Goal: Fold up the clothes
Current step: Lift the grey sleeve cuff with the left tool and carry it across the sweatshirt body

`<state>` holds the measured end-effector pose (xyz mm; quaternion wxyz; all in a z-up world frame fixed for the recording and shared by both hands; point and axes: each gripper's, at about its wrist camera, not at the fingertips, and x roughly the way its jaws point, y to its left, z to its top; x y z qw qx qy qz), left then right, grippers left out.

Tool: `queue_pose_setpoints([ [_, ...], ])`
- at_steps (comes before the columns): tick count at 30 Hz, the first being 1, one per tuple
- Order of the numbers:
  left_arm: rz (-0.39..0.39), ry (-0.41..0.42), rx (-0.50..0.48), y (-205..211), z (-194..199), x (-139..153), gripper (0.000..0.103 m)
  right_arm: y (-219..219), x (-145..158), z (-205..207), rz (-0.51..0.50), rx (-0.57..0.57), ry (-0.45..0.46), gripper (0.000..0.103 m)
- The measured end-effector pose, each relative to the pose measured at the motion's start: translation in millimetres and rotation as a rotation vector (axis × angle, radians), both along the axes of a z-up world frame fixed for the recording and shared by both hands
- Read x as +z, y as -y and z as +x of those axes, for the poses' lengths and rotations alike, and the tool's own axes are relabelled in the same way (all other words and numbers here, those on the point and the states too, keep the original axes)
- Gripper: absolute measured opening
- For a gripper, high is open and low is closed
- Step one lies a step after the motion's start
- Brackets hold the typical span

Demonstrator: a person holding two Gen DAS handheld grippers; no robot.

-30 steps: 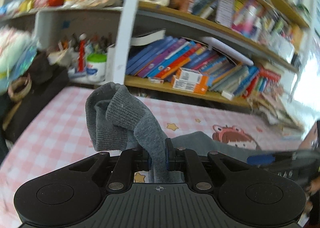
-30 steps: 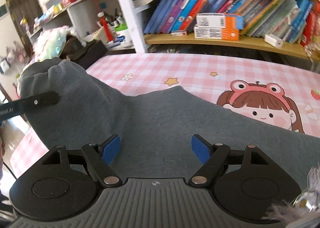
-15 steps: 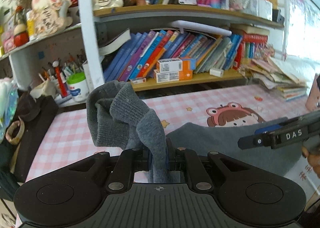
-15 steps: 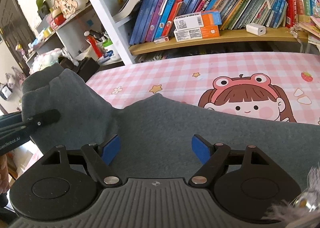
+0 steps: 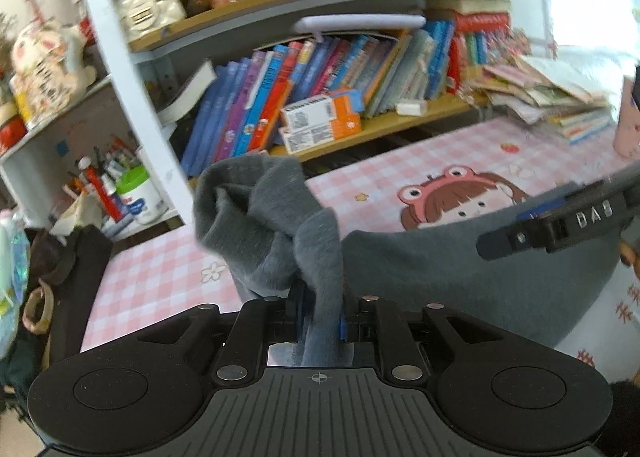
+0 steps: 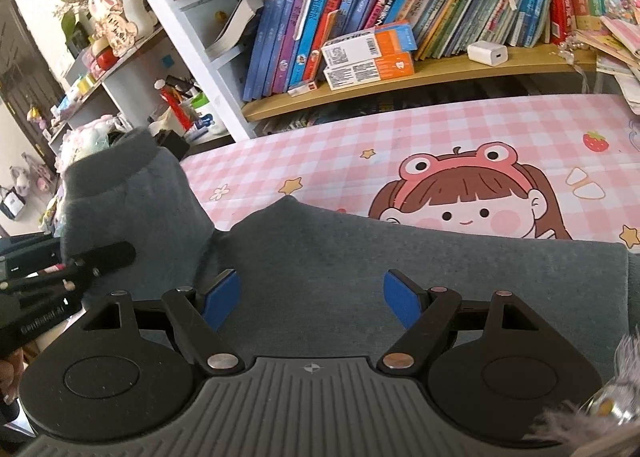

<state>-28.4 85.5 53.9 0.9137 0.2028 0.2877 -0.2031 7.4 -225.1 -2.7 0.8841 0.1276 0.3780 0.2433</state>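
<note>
A grey knit garment (image 6: 360, 269) lies across the pink checked table cover (image 6: 400, 137). My left gripper (image 5: 320, 317) is shut on its ribbed cuff (image 5: 260, 217) and holds that end lifted above the table; the cuff bunches up over the jaws. In the right wrist view the lifted cuff (image 6: 116, 193) stands at the left with the left gripper (image 6: 60, 281) below it. My right gripper (image 6: 312, 297) is open and empty, its blue pads (image 6: 220, 293) just above the flat part of the garment. It shows at the right in the left wrist view (image 5: 560, 225).
A bookshelf (image 6: 400, 69) full of books stands along the table's far edge, with orange boxes (image 6: 368, 53) on its lower shelf. A white upright post (image 5: 132, 89) and a pen holder (image 5: 116, 185) stand at the left. A dark bag (image 5: 68, 269) lies at the table's left end.
The left gripper has swung to the right with the cuff still in it and tilted its view. The right gripper stays open over the garment, with its view pulled back slightly.
</note>
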Motion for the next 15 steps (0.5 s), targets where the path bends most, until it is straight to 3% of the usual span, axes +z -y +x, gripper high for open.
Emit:
queue_pose_setpoints([
  [8,0.093,-0.051,-0.119,40.1,-11.9,-18.4,0.024,15.0,-4.9,3.1,0.033,-0.021,-0.036,0.079],
  [15,0.093,-0.223,-0.236,57.2,-20.3,-48.6,0.035,24.6,-14.9,10.9,0.087,-0.039,-0.119,0.080],
])
